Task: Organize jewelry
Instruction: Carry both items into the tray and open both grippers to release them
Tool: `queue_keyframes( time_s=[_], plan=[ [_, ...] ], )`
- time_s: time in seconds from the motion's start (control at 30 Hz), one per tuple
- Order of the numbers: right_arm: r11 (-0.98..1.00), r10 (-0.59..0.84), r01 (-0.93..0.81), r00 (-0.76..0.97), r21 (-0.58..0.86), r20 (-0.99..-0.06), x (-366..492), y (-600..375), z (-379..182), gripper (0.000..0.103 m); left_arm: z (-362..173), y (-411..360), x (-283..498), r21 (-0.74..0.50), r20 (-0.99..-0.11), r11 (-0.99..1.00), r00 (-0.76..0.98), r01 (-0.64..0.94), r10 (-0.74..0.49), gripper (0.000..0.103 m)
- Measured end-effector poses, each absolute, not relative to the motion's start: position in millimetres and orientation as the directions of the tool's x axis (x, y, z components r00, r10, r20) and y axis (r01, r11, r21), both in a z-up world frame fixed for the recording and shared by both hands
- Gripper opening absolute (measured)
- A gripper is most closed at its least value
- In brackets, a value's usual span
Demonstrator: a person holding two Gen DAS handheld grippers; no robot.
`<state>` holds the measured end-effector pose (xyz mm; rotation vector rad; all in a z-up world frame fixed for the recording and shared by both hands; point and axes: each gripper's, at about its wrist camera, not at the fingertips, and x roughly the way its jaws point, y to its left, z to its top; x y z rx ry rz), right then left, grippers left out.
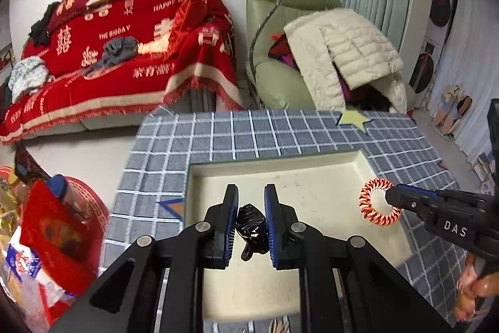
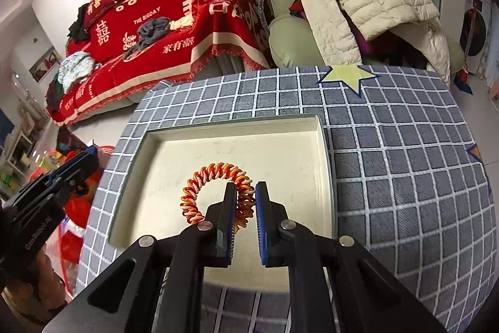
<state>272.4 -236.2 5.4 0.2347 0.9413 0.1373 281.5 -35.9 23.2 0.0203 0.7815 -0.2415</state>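
You have two pieces in hand and neither is set down yet. The black clip (image 1: pixel 249 227) sits pinched between the pads of your left hand-held gripper (image 1: pixel 251 195), held above the near middle of the tray (image 1: pixel 280 159). The coil band (image 2: pixel 218 192), orange and white, hangs from your right hand-held gripper (image 2: pixel 245 192): its jaws are clamped on the band's right side, and the rest of the loop sticks out to the left. In the left view the band hovers at the tray's right rim, so it is only just inside or over the edge; I cannot tell which.

The tray floor that shows is bare, so by the look of it nothing has been placed and the sorting is at its start. Something pale shows at the near edge of the left view, too cut off to name.

For room: the tray is a shallow open box with a low raised rim on all sides, lying on the checked cloth of the desk (image 2: pixel 405 177). Its floor gives you wide space to lower both pieces well apart. Mind the right rim under the band; bring that hand left before you let go, or the loop may land on the rim and roll onto the cloth. Your two tools are well apart, so they should not clash. The desk's far and left edges drop off to the floor, with a red bag (image 1: pixel 56 227) close on the left.
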Motion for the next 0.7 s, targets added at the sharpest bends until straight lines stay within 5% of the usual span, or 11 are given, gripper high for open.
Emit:
queue_keyframes(
  time_s=[0.33, 0.7],
  plan=[
    [0.973, 0.184, 0.023, 0.52, 0.229, -0.834, 302.2, -236.0, -55.9, 0.013, -57.1, -58.9, 315.9, -0.034, -0.804, 0.974, 0.572, 0.226, -0.161, 0.039],
    [0.981, 0.15, 0.031, 0.515, 0.192, -0.844, 302.5, -233.3, -76.9, 0.013, -77.1, -62.9, 316.1, 0.044, -0.816, 0.978, 0.571, 0.205, -0.084, 0.039]
  ],
)
